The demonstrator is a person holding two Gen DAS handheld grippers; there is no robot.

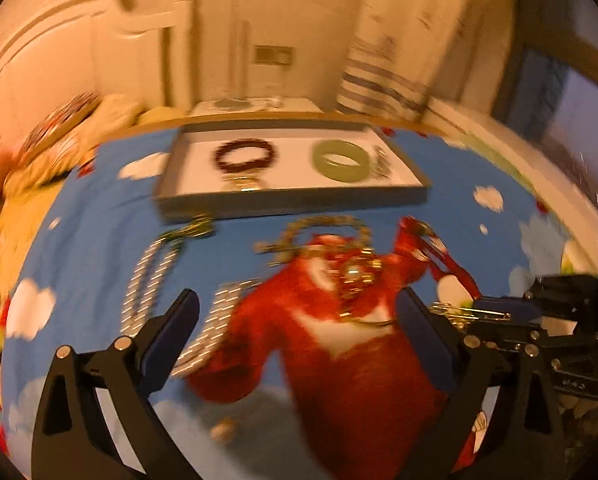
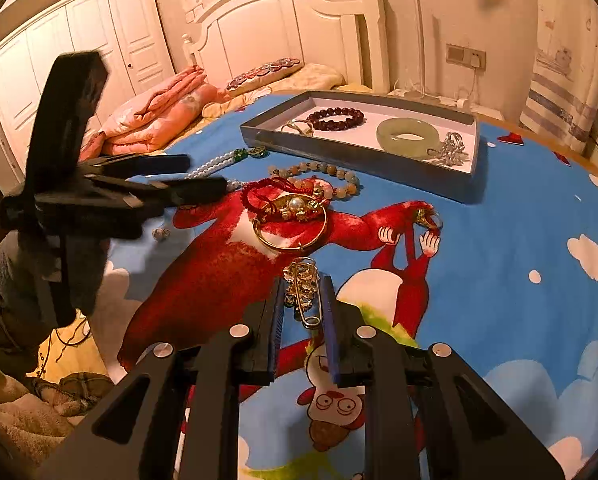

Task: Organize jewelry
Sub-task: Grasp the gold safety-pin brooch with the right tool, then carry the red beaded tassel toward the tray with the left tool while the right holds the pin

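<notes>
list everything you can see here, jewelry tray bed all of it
shallow grey tray: 1, grey with white floor, far side of the bed
dark red bead bracelet: 1, in tray, left part
pale green jade bangle: 1, in tray, right part
silver sparkly piece: 1, in tray, right end
gold ring-like piece: 1, in tray, near left edge
white pearl necklace: 1, on sheet, left of the pile
pale stone bead bracelet: 1, on sheet, in front of tray
red cord bracelet: 1, on the pile
gold bangle with pearl: 1, centre of sheet
gold safety-pin brooch: 1, between right gripper's fingers
blue cartoon bedsheet: 1
pink folded quilt: 1, left
white headboard: 1
left gripper: open
right gripper: closing around brooch; contact unclear
</notes>
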